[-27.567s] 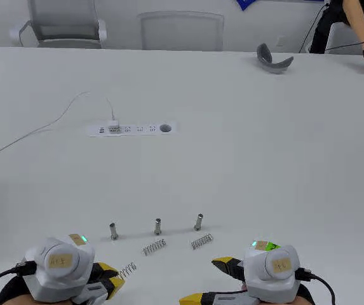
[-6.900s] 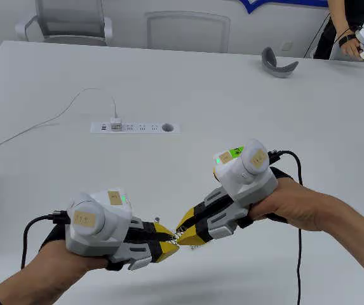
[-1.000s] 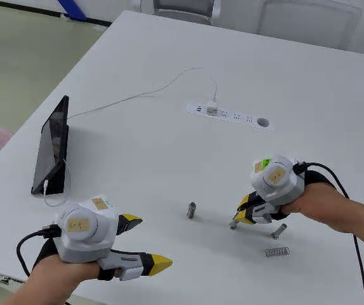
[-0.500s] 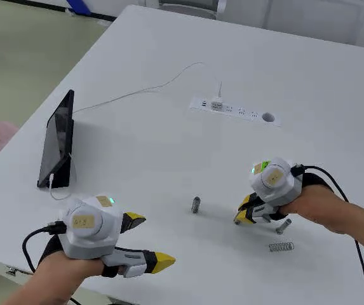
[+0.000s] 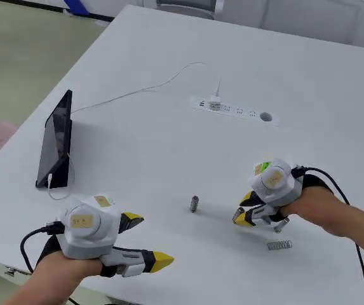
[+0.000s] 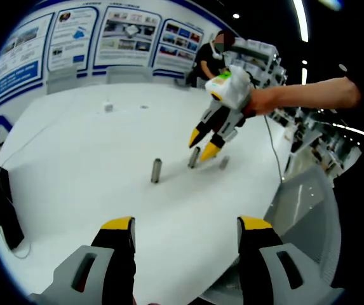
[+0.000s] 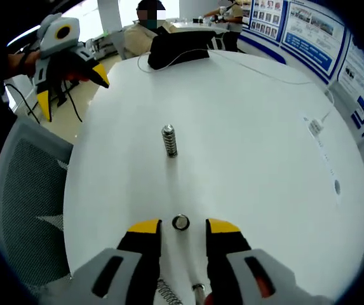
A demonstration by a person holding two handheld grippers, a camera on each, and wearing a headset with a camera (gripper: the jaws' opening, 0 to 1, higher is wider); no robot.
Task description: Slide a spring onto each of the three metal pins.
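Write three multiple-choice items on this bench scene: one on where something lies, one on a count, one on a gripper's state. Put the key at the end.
1. Where does the loose spring lie?
A. flat on the table, beside the right hand-held gripper
B. on top of the tablet
C. on the power strip

2. How many metal pins stand upright on the table?
A. two
B. three
C. five

3. What state is the left hand-held gripper in?
A. shut on a spring
B. shut on a pin
C. open, holding nothing

Key:
1 A, the head view shows the spring on bare tabletop next to that gripper.
2 B, the left gripper view shows three pins in a row.
3 C, its yellow-tipped jaws stand wide apart with only table between them.
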